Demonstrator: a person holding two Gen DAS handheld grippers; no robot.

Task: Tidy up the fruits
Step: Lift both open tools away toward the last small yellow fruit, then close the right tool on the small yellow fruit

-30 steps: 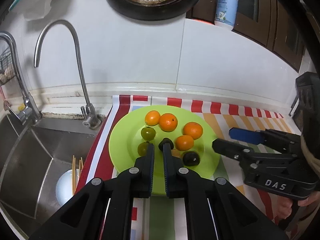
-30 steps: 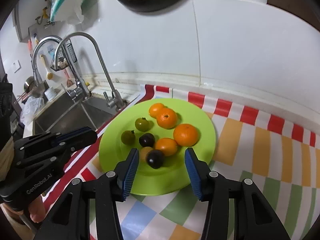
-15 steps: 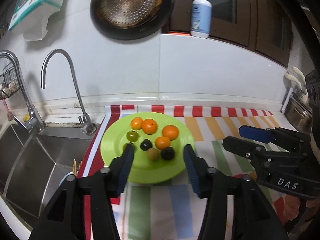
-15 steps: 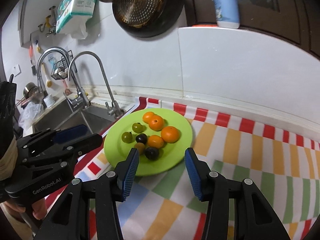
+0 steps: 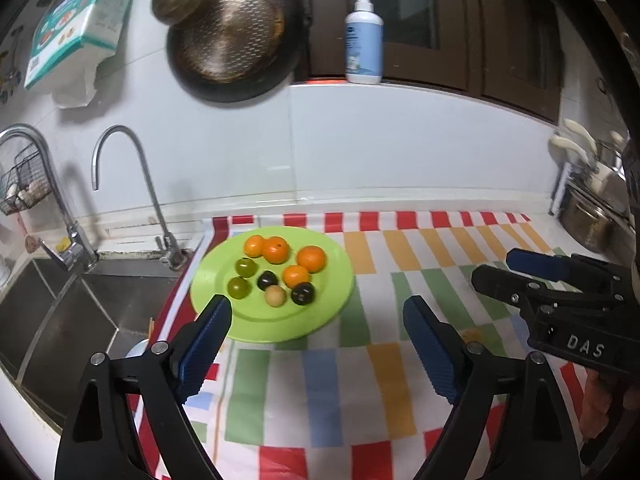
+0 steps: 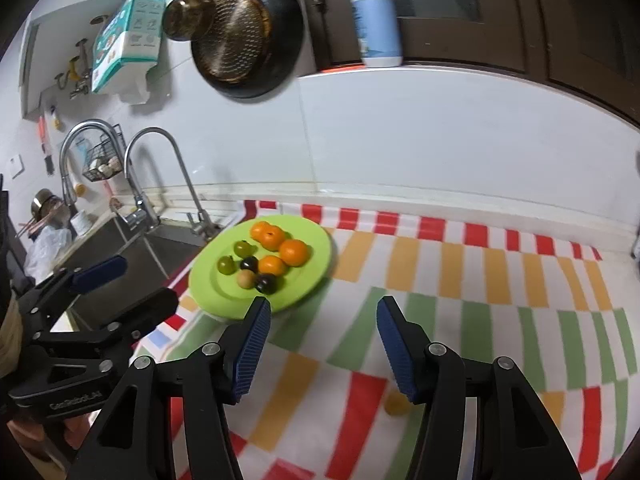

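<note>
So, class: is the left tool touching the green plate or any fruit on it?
Apart. In the right wrist view the left tool hangs over the sink side, open and empty, with bare cloth between it and the green plate.

Left tongs [image 5: 316,344] gape wide, jaws having just been opening, nothing between them. Right tongs [image 6: 323,344] stand partly open, also opening, empty, both angled downward.
</note>
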